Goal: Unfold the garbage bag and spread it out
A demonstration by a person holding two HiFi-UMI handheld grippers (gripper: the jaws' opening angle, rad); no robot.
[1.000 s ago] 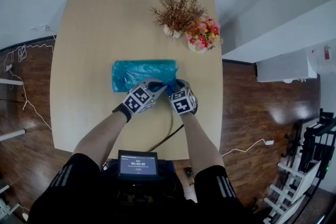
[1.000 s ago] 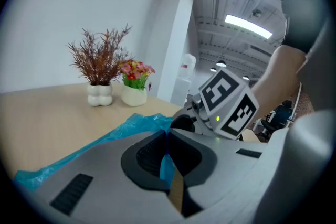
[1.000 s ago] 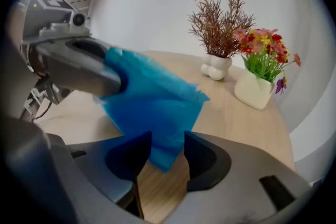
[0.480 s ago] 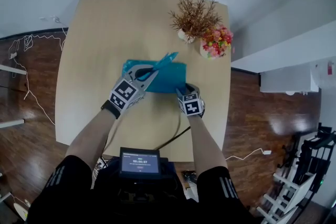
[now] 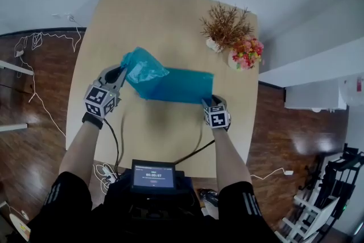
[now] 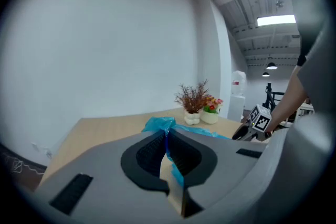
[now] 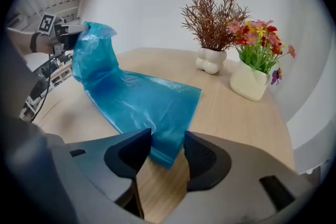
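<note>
The far-left stretch of the table (image 5: pixel 142 14) is bare, so I could pass either gripper there freely. The far-right corner is crowded: a vase of dried twigs (image 5: pixel 226 31) and a flower pot (image 5: pixel 245 55) stand just beside each other, near the far right corner of the garbage bag (image 5: pixel 176 85). The bag lies across the middle, its left end lifted in the clamped left gripper (image 5: pixel 120 70), so I have no straight path between my hands. The right gripper (image 5: pixel 212 101), jaws just opened wide, straddles the bag's near right corner. The near tabletop is open apart from cables (image 5: pixel 198 140) trailing to the near edge, where a screen (image 5: pixel 152 176) sits.
</note>
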